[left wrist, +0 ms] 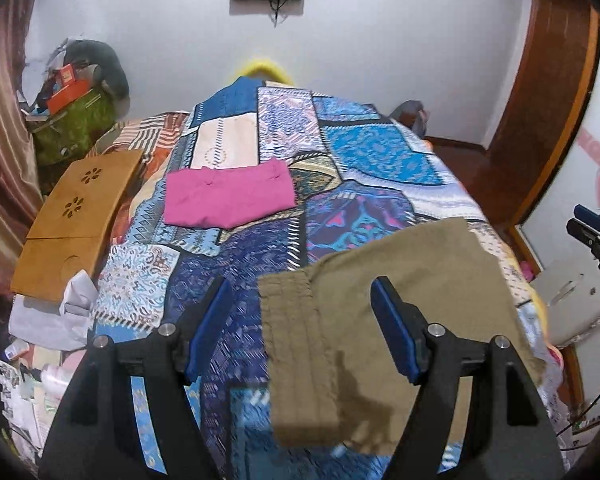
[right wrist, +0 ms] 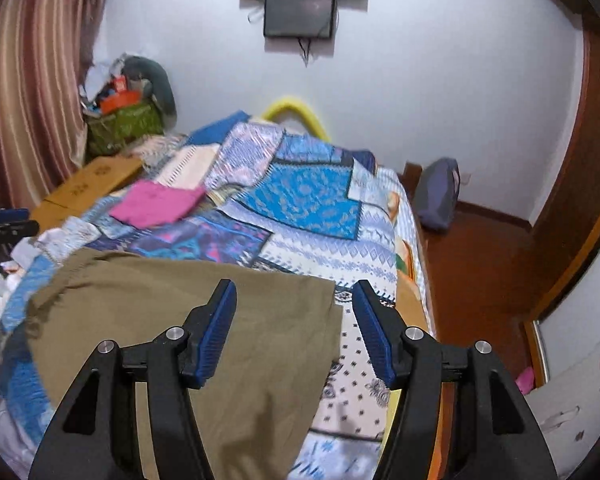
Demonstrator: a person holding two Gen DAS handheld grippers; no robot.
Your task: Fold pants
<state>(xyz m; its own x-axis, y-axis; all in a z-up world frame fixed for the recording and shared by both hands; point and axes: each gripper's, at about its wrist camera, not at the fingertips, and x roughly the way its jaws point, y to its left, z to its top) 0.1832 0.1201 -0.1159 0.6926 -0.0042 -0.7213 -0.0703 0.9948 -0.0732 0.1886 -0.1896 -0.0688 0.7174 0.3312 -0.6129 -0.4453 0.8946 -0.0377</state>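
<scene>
Olive-khaki pants (left wrist: 384, 312) lie spread on the patterned bedspread (left wrist: 260, 256) at the near right of the bed, waistband (left wrist: 296, 344) toward the left. My left gripper (left wrist: 302, 296) is open and empty above the waistband end. In the right wrist view the pants (right wrist: 188, 320) fill the near left. My right gripper (right wrist: 294, 300) is open and empty over the pants' right edge. The right gripper also shows at the far right edge of the left wrist view (left wrist: 596, 232).
A folded pink garment (left wrist: 228, 196) lies farther up the bed. A wooden lap tray (left wrist: 76, 216) sits at the left bed edge, with clutter and papers (left wrist: 56, 312) below it. A green bag (left wrist: 72, 120) stands in the corner. A wooden floor (right wrist: 472, 264) runs along the bed's right side.
</scene>
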